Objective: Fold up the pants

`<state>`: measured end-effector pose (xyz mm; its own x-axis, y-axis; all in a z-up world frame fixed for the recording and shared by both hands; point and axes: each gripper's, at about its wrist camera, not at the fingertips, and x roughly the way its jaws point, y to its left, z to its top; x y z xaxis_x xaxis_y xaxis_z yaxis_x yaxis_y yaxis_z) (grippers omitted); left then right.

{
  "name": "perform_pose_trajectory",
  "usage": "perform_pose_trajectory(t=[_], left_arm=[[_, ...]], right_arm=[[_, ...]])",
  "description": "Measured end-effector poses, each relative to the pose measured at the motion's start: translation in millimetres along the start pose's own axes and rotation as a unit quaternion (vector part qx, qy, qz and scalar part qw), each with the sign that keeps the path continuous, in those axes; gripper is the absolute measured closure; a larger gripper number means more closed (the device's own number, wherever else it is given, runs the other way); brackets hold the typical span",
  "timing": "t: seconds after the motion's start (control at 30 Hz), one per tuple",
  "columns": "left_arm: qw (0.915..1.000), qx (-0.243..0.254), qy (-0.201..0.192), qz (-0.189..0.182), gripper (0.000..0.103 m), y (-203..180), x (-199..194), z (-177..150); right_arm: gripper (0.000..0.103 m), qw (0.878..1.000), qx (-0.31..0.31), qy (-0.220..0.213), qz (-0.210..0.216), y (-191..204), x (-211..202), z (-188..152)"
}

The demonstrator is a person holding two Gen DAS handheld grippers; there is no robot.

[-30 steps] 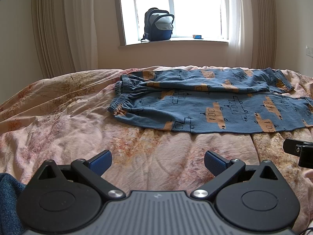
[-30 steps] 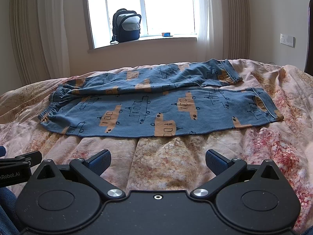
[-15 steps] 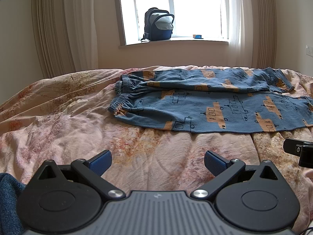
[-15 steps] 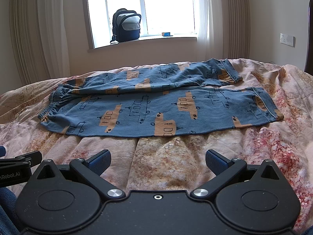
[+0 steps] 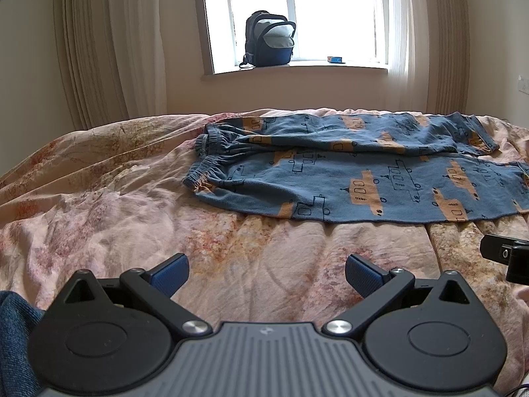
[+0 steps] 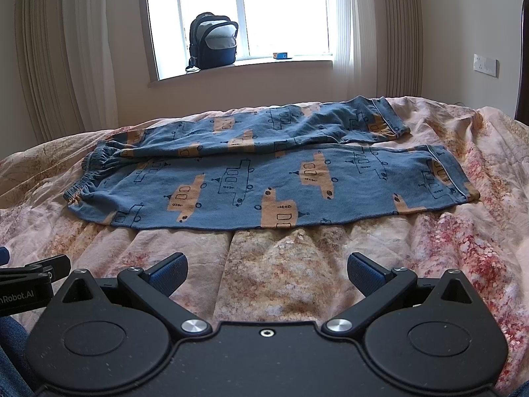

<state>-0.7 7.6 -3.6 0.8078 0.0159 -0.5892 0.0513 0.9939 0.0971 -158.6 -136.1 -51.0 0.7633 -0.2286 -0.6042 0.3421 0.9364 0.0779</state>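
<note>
Bed [image 5: 99, 218] with a rumpled floral duvet; pants [image 6: 264, 178] lie flat across it, waistband left, cuffs right, legs side by side with the far leg wrinkled. Left gripper [image 5: 266, 273] and right gripper [image 6: 267, 273] both gaping wide, empty, well short of the pants. Risks: soft duvet means a pinch likely grabs bedding too; far-leg wrinkles could get locked into the fold.
</note>
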Motion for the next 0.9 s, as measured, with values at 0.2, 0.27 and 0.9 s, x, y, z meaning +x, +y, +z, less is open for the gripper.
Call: perform_pose_trajectory(t=[0.2,0.27,0.9], left_arm=[[0.9981,-0.005,0.056,-0.025,0.0,4,14,8],[0.9944,-0.017,0.09,-0.053,0.0,11,23,20],[0.988,0.12,-0.021,-0.095,0.0,102,222,217]], right_arm=[[0.0,1.0,-0.003,0.006,0.007,3,2,1],[0.0,1.0,-0.003,0.011,0.019,3,5,7],[0.0,0.962,-0.186,0.002,0.202,-18,173,209]])
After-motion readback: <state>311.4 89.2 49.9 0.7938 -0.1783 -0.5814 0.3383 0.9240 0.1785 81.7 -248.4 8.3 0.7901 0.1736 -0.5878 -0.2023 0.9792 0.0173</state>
